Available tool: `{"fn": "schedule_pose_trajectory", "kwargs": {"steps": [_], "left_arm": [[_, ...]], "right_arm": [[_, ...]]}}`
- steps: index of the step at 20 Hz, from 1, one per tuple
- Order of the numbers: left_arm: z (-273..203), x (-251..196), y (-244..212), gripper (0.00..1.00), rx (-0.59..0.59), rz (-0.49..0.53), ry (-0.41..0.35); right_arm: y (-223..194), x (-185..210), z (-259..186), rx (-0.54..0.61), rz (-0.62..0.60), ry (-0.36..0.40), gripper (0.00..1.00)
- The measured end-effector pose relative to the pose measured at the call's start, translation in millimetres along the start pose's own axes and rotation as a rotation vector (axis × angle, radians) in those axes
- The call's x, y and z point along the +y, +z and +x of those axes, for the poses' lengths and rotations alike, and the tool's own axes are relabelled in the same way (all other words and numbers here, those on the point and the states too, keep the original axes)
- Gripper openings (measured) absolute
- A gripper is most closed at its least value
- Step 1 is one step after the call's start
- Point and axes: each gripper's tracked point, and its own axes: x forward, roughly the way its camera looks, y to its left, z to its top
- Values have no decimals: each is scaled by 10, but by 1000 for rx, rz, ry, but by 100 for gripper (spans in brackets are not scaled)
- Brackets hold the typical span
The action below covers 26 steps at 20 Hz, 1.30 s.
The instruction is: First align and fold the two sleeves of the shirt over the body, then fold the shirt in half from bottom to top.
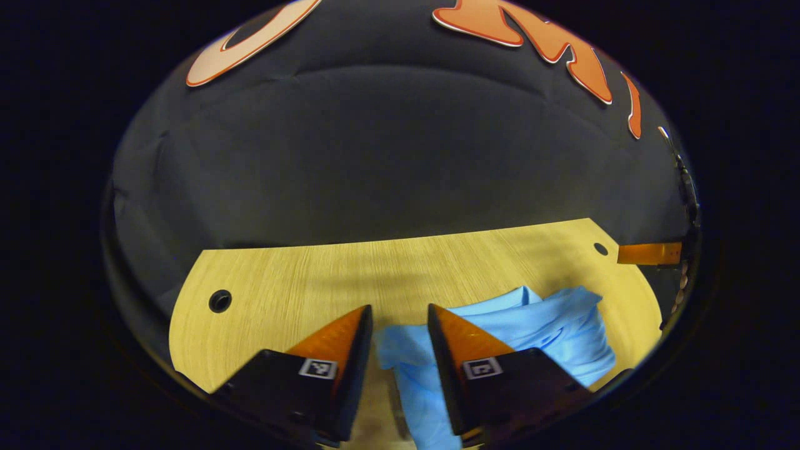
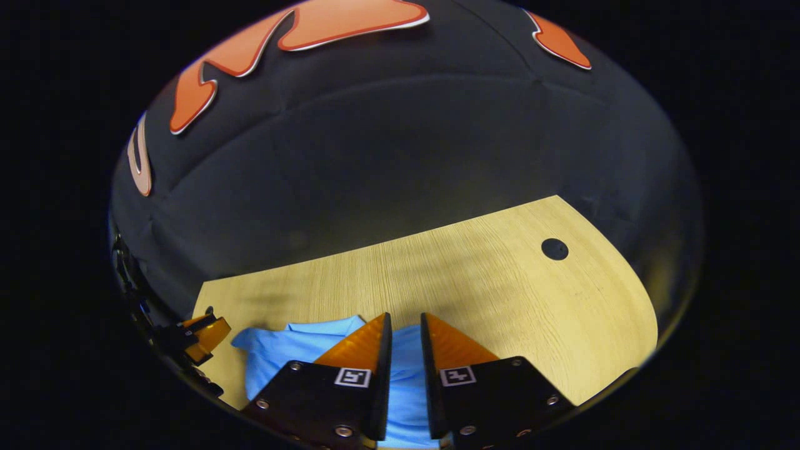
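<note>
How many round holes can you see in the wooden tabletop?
2. In the left gripper view, one hole sits near the table's far left corner and another hole near its far right corner. The blue shirt may hide more.

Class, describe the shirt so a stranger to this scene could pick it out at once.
Start at the pale wooden table before the black cloth wall. Near its front edge lies the shirt, crumpled and unfolded. It is the one soft, light-blue thing on the wood.
</note>
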Motion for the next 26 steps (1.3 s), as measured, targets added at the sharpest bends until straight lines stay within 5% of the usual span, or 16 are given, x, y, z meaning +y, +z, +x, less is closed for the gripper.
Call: {"fn": "schedule_pose_trajectory", "kwargs": {"steps": [2,5,10,18,26], "left_arm": [[-113,9,-13,80,9,1,5],[-415,9,114,100,-36,30,31],[-1192,-121,386,100,-147,29,45],[-2630,-313,390,100,-306,16,71],[-3898,-658,-186,100,-378,15,124]], "right_arm": [[25,28,-131,-17,-42,3,42],[118,83,-463,-65,-83,9,64],[313,212,-1164,-185,-112,52,83],[246,154,-2437,-363,-194,67,88],[-254,23,-3610,-450,-223,109,88]]}}
